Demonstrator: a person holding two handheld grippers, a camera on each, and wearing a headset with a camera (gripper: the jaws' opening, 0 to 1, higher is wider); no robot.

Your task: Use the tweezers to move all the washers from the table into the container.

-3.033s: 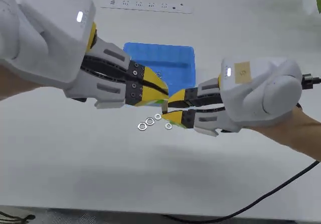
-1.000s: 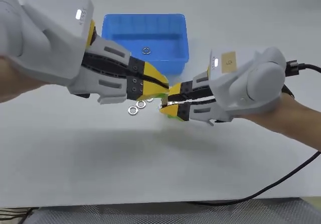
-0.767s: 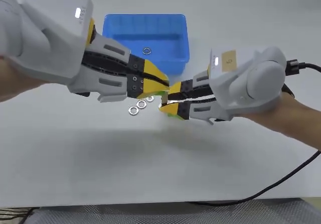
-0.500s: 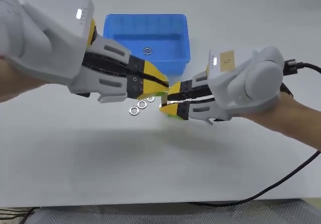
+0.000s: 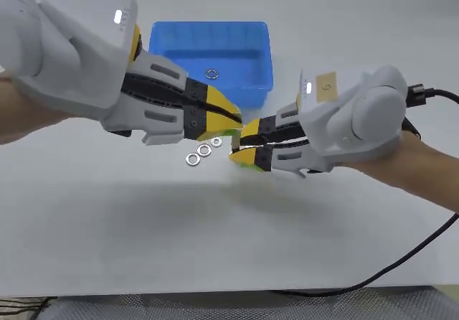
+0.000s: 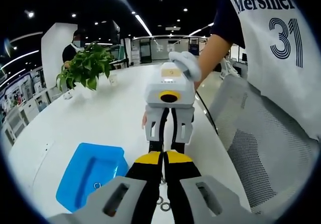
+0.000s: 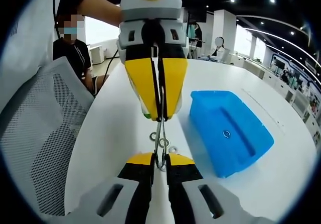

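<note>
You held your left gripper [image 5: 235,118] and right gripper [image 5: 240,145] nose to nose above the white table [image 5: 215,234], their yellow tips all but touching. The tweezers [image 7: 160,124] ran straight between them. In the right gripper view the thin metal legs rose out of the narrow slot between your right jaws and ended in the seam of the left jaws directly ahead. Your left jaws were clenched on that far end, pressed flat together with only the metal between them. Your right jaws were drawn in close on the near end, with a leg lying against each yellow tip, so both grippers were grasping the one tool. The washers [image 5: 204,151] lay in a short slanting row of three on the table, just below and beside the left jaw tips in the head view. Seen from the right gripper, they sat just past your own jaw tips, under the span of the tweezers. The blue container [image 5: 252,90] stood beyond both sets of tips, to the right of the right jaws and to the left of the left jaws in their own views, near the row but apart from it. A single washer [image 5: 211,74] rested on its floor. A black cable [image 5: 401,259] trailed away behind your right gripper.
</note>
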